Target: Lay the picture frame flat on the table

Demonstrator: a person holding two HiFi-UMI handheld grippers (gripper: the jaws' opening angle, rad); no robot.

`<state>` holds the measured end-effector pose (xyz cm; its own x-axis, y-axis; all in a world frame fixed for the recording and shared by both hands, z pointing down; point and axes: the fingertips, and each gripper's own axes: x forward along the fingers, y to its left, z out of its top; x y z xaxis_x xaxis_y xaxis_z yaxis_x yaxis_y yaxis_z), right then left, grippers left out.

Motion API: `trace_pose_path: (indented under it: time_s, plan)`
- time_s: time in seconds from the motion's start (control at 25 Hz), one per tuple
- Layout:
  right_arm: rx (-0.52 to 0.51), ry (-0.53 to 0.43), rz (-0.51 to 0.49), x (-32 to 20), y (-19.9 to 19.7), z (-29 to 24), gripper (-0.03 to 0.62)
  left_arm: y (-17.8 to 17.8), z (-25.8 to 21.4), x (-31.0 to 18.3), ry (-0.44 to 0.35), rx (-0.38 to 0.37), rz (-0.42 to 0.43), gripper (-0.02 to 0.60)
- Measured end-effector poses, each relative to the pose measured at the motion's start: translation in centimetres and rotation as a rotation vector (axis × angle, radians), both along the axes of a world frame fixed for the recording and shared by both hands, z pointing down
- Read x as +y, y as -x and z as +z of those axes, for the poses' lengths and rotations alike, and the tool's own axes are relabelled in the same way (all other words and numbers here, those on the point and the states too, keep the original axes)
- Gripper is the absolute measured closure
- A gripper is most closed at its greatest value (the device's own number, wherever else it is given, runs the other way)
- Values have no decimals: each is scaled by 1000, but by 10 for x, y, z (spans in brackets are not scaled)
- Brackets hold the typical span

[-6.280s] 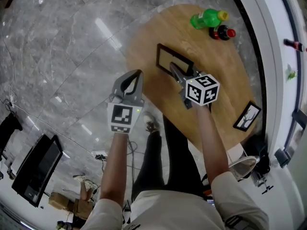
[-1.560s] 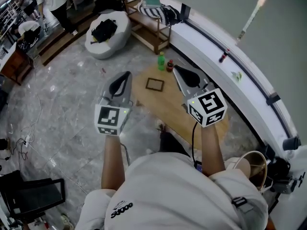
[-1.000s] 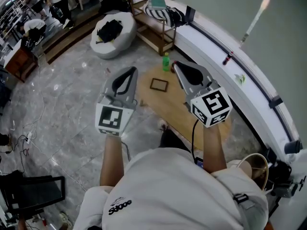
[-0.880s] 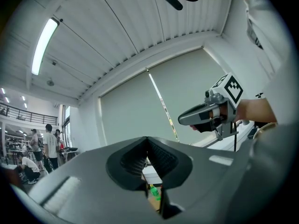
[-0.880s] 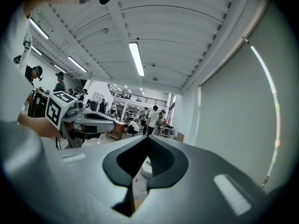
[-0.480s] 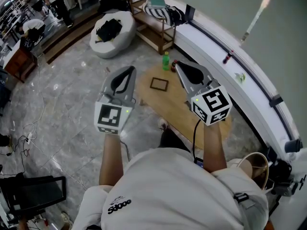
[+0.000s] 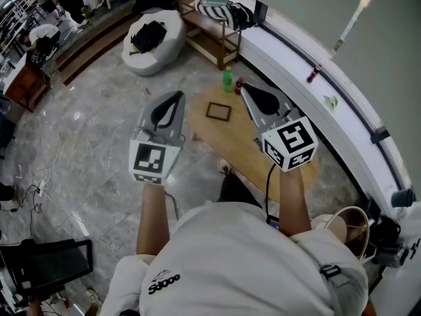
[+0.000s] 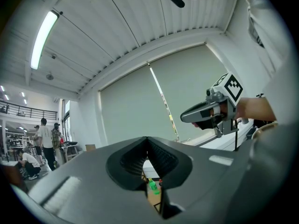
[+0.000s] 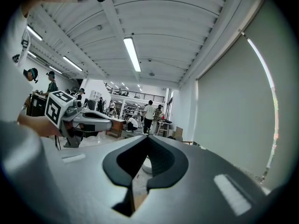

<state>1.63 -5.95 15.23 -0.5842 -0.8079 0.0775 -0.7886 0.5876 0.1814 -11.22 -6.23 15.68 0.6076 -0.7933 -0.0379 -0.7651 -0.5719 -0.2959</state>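
Between the jaws of the left claw (image 7: 172, 99) and the right claw (image 7: 246, 91) there is nothing; both are pinched shut and empty. Far below their tips, between the two, the picture frame (image 7: 218, 111) lies on the wooden table (image 7: 227, 142), seemingly flat: thin dark border, pale centre. It is probably light, stiff and possibly glazed, so best gripped by one border edge.

Your head camera looks steeply down from high above the table (image 7: 230, 143), which sits small at mid-frame. Each gripper view faces level along its own jaws. The left view catches the right gripper (image 8: 184, 118) at its right edge, and the right view catches the left gripper (image 9: 108, 122) at its left.
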Motion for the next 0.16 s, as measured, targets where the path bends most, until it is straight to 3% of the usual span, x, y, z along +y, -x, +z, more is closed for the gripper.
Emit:
trace_pose_path:
  time_s: [0.16]
  plan:
    - [0, 7, 2, -5, -1, 4, 592, 0, 5, -5, 7, -1, -3, 572]
